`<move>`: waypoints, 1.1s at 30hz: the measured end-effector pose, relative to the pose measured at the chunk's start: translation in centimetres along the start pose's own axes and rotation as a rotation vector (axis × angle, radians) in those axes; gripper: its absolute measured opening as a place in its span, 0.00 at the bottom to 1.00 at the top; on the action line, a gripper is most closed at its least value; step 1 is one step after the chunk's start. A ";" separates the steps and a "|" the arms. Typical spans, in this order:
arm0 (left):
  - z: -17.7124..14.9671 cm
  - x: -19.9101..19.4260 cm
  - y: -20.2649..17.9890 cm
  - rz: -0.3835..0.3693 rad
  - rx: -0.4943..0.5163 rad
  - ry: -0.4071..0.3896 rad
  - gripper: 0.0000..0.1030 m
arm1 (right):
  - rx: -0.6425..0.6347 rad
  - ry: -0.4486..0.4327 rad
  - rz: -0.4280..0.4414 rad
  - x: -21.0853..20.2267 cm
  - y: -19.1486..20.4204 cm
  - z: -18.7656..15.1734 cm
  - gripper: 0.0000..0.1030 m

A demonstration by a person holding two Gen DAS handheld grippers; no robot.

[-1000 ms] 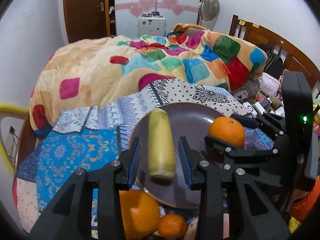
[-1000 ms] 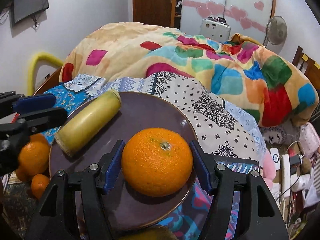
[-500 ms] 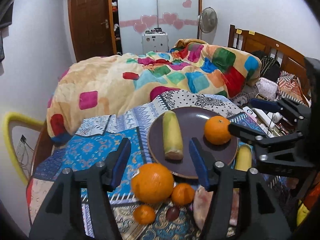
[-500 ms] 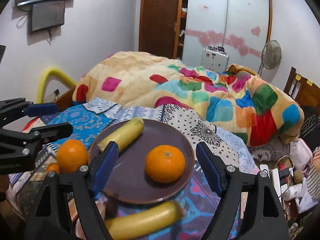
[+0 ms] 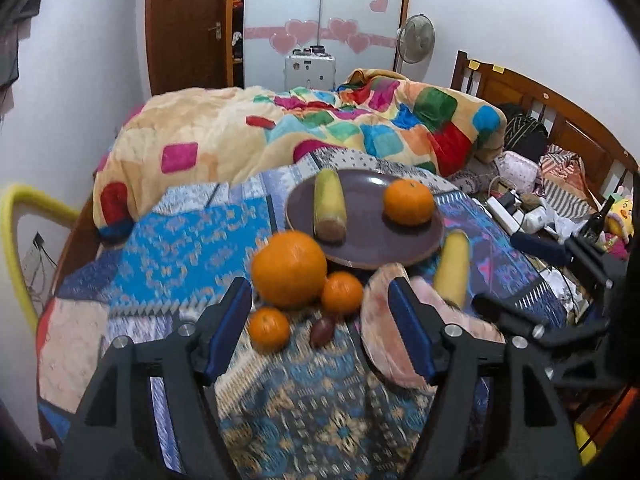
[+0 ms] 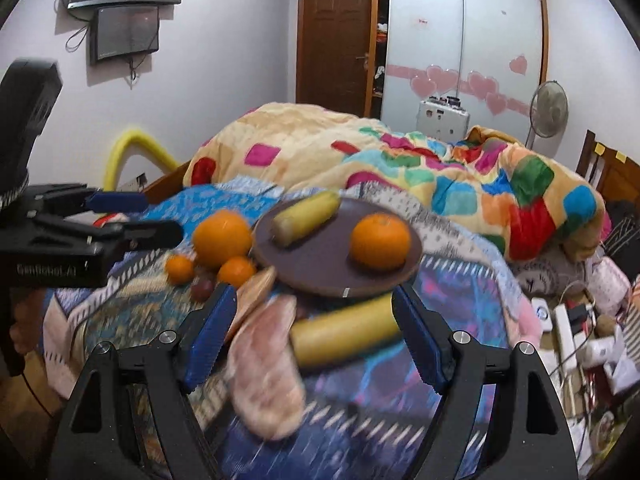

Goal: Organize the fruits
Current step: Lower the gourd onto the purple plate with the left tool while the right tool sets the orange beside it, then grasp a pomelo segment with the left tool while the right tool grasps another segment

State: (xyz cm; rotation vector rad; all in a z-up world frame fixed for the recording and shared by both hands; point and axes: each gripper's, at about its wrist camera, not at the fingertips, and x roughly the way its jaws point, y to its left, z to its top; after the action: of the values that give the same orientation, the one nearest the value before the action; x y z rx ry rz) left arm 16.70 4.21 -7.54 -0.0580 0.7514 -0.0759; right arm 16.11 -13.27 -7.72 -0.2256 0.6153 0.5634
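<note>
A dark plate (image 5: 368, 248) (image 6: 320, 276) on the bed holds a yellow banana piece (image 5: 329, 204) (image 6: 306, 216) and an orange (image 5: 408, 202) (image 6: 380, 242). In front of the plate lie a big orange (image 5: 289, 268) (image 6: 222, 238), two small oranges (image 5: 342, 293) (image 5: 269, 329), a small dark fruit (image 5: 322, 330), two pink slices (image 5: 380, 332) (image 6: 266, 368) and a second banana piece (image 5: 452, 268) (image 6: 344, 332). My left gripper (image 5: 320, 332) is open and empty, above the small fruits. My right gripper (image 6: 314, 340) is open and empty, over the pink slice and the banana piece.
A patchwork quilt (image 5: 320, 128) is heaped behind the plate. Chargers, cables and soft toys (image 5: 528, 208) clutter the right side by the wooden headboard (image 5: 560, 120). A yellow tube (image 5: 16, 240) stands at the left edge of the bed.
Both grippers let go of their fruit on the plate and pulled back and up. The banana piece and the orange stay on the plate; the loose fruits in front have come into view.
</note>
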 end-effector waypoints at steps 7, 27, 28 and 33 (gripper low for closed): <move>-3.3 -0.7 -0.9 -0.013 0.001 0.030 0.68 | -0.006 0.036 0.000 -0.1 1.2 -3.2 0.75; -6.6 2.7 -4.7 -0.063 0.061 0.075 0.58 | 0.029 0.093 0.112 0.7 0.0 -5.9 0.40; -6.4 2.8 -5.1 -0.060 0.072 0.068 0.57 | 0.031 0.092 0.112 0.5 -0.1 -6.0 0.40; -5.9 3.7 -6.3 -0.061 0.099 0.069 0.47 | 0.042 0.091 0.117 -0.1 -0.5 -6.5 0.39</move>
State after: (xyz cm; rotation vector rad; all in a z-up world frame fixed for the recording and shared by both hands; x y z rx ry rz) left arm 15.05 -2.57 -13.91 0.0159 0.8143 -0.1737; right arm 13.16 -16.11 -12.84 -0.1774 0.7313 0.6545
